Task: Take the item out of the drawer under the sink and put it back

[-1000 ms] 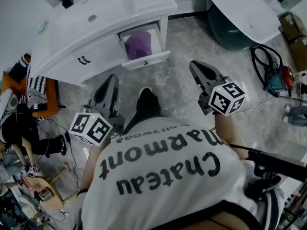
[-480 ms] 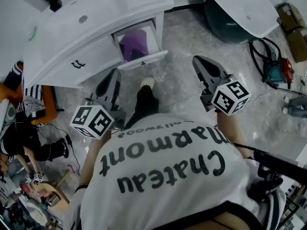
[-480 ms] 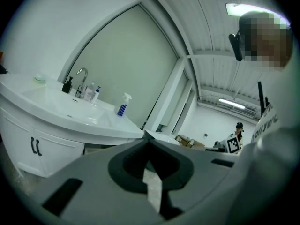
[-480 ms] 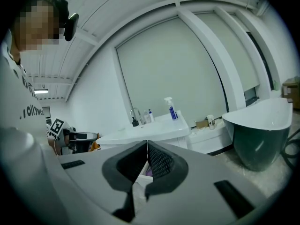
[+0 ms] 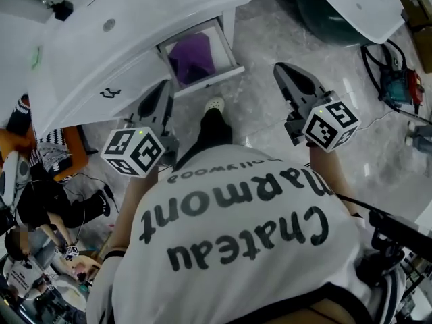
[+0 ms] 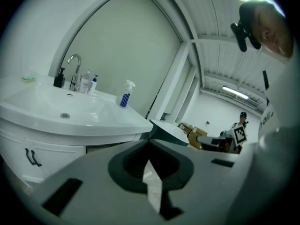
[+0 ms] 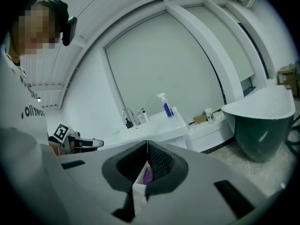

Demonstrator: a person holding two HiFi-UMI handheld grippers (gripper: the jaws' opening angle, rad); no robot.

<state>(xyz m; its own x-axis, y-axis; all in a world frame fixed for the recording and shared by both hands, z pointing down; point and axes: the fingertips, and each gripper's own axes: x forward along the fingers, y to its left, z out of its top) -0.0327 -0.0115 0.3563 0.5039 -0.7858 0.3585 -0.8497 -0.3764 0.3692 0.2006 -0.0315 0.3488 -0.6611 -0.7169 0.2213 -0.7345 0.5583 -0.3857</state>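
The white vanity (image 5: pixel 128 25) has its right drawer (image 5: pixel 209 78) pulled open under the sink, with a purple item (image 5: pixel 192 56) lying inside. My left gripper (image 5: pixel 160 88) is shut and empty, held just short of the cabinet's left door. In the left gripper view its jaws (image 6: pixel 150 139) meet below the basin (image 6: pixel 61 111). Also shut and empty, my right gripper (image 5: pixel 287 71) hovers over the floor to the right of the drawer. Between its jaws (image 7: pixel 146 142) in the right gripper view, a bit of the purple item (image 7: pixel 147 176) shows.
A dark bathtub (image 5: pixel 351 12) stands at the back right. A power tool with cables (image 5: pixel 395 86) lies on the floor at the right. Clutter and a person (image 5: pixel 40 194) fill the left side. A spray bottle (image 6: pixel 124 93) and faucet (image 6: pixel 74 69) stand on the vanity.
The person has stepped closer to the vanity, so the open drawer sits nearer to both grippers. Both grippers stay shut and empty.
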